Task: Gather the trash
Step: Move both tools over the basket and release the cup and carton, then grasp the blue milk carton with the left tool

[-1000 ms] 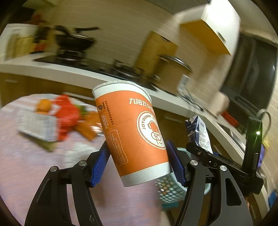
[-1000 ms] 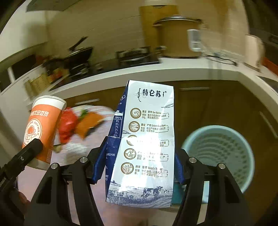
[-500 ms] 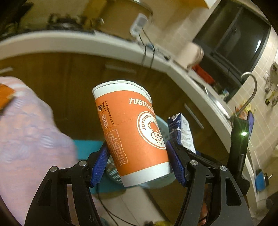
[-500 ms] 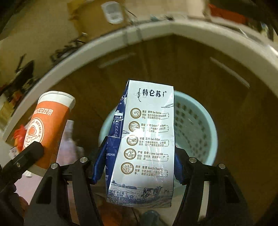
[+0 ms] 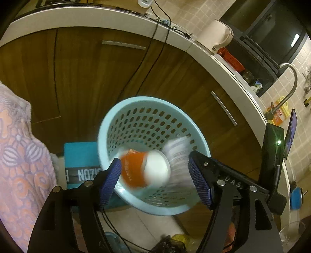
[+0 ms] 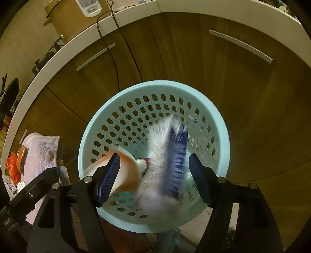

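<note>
A light blue perforated basket [image 5: 124, 109] stands on the floor by the wooden cabinets; it also shows in the right wrist view [image 6: 120, 97]. The orange paper cup [image 5: 134, 171] is blurred inside the basket, free of my left gripper [image 5: 155, 177], which is open above the rim. The cup also shows in the right wrist view [image 6: 126, 171]. The blue and white milk carton [image 6: 171, 155] is blurred inside the basket, free of my right gripper [image 6: 154, 177], which is open above it. The carton shows as a white blur in the left wrist view [image 5: 177, 155].
Wooden cabinet doors [image 6: 194, 58] and a white counter edge [image 5: 97, 17] curve behind the basket. A table with a patterned pink cloth [image 5: 17, 155] is at the left, with red wrappers [image 6: 12, 169] on it. A teal box [image 5: 81, 159] lies beside the basket.
Both grippers have opened over the basket. The orange cup and the milk carton have left the jaws and are dropping into the basket.
</note>
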Available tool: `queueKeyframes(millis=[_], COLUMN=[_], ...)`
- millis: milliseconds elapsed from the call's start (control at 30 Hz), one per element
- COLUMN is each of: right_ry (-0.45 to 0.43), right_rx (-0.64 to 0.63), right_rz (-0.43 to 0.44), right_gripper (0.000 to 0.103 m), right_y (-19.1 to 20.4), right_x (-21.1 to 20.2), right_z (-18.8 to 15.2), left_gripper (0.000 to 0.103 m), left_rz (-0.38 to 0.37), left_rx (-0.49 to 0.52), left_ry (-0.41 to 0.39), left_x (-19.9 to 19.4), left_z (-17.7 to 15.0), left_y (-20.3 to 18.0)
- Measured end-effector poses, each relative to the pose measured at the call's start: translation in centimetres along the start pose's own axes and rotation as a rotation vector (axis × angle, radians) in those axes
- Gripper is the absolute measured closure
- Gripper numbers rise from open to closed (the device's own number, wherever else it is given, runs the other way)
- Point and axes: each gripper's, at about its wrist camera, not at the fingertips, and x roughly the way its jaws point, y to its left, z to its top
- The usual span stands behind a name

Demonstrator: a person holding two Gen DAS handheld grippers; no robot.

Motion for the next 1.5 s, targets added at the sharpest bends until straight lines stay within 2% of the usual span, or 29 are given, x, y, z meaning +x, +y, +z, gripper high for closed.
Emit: queueKeyframes(millis=[233, 400, 533, 633, 667, 767, 833, 933, 1100, 1200, 1367, 1500], right_ry=[-0.063, -0.115, -0.126, -0.116, -0.113, -0.096, -0.084, -0.068, -0.062, -0.06, -0.05, -0.028], right_rx=[-0.069, -0.2, -0.301, -0.377, -0.394, -0.434, -0.456, -0.47, -0.495, -0.499, -0.519, -0.54], right_rz=[0.035, 0.077, 0.14, 0.173, 0.182, 0.207, 0.209, 0.216, 0.211, 0.212, 0.223, 0.237], right_gripper=[0.034, 0.034, 0.034, 0.034, 0.034, 0.034, 0.034, 0.034, 0.034, 0.034, 0.034, 0.034], right_y=[2.4, 7.7, 12.1, 15.5, 16.4, 18.7, 19.9, 21.0, 22.1, 22.4, 23.1, 24.0], right_x=[-2.8, -4.6, -5.6, -5.6, -5.5, -5.2, -4.9, -4.5, -4.3, -4.3, -4.0, -3.5], right_z=[-0.4, -1.4, -3.0, -4.1, -4.5, -5.4, -6.0, -6.5, -6.9, -6.9, -7.6, -8.4], left_gripper=[0.033, 0.033, 0.033, 0.033, 0.033, 0.031, 0.03, 0.029, 0.03, 0.031, 0.031, 0.033], left_rz=[0.033, 0.122, 0.302, 0.498, 0.585, 0.717, 0.736, 0.778, 0.838, 0.809, 0.881, 0.849], left_rx=[-0.022, -0.066, -0.128, -0.202, -0.241, -0.323, -0.378, -0.41, -0.407, -0.425, -0.464, -0.53], left_ry=[-0.097, -0.217, -0.333, -0.418, -0.465, -0.503, -0.507, -0.435, -0.385, -0.399, -0.408, -0.429], left_x=[-4.3, -9.9, -15.4, -19.7, -21.7, -25.0, -26.3, -26.5, -26.5, -28.2, -31.1, -33.6], left_z=[-0.4, -1.4, -2.7, -3.8, -4.5, -5.4, -5.5, -5.1, -5.6, -7.2, -10.8, -13.8], left_y=[1.5, 3.8, 6.9, 10.2, 11.7, 15.2, 17.5, 20.7, 23.3, 23.8, 24.7, 25.8])
